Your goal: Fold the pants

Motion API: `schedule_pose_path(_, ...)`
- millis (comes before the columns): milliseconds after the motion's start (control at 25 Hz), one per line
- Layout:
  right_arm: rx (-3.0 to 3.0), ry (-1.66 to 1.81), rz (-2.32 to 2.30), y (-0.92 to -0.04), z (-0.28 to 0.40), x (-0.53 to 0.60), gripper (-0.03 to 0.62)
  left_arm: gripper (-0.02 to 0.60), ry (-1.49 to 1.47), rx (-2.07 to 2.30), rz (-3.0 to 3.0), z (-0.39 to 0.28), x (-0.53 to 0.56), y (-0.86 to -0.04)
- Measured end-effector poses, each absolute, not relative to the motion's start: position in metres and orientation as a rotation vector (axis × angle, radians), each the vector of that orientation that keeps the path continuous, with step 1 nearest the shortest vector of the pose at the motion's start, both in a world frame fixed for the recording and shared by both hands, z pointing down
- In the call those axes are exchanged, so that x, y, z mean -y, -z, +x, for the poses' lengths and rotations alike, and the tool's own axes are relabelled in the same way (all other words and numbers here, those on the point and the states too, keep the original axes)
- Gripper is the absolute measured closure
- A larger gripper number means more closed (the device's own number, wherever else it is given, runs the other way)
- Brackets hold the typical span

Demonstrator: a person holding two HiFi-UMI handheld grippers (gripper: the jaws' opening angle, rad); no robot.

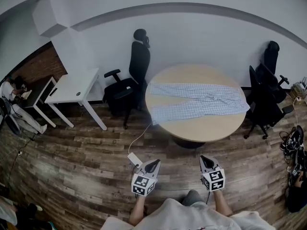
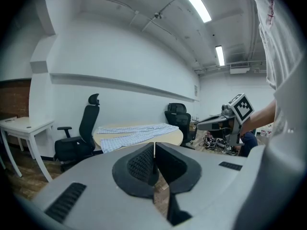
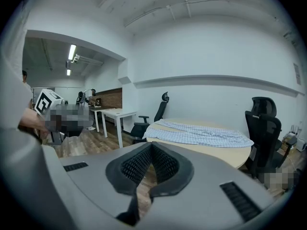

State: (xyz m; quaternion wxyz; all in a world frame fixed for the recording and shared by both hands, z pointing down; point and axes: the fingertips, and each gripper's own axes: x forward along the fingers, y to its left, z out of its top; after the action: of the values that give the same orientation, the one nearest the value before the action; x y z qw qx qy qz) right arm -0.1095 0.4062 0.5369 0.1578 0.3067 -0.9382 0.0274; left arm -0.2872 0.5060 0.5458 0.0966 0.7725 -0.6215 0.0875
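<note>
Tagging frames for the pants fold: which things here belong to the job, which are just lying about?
Job: checked pants, round table under them, left gripper, right gripper, both with jaws shut, empty.
Lying about: left office chair, right office chair, white desk, power strip, floor cables.

Pants (image 1: 196, 102) lie spread on the round table (image 1: 204, 127) ahead of you. Office chair (image 1: 139, 63) left of it, second chair (image 1: 264, 92) right, desk (image 1: 74, 86) farther left.

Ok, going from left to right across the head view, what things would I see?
Small white desk → tall black office chair → pale checked pants → second black office chair → tangle of black cables
</note>
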Motion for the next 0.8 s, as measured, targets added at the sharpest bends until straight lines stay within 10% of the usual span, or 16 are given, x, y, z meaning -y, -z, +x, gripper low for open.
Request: schedule_pose_path(800,2.761,-0.076,0.771,-0.535,-0.172,-0.224,0.565,0.545,-0.406,1.9,2.218,-0.343,-0.346,-0.553)
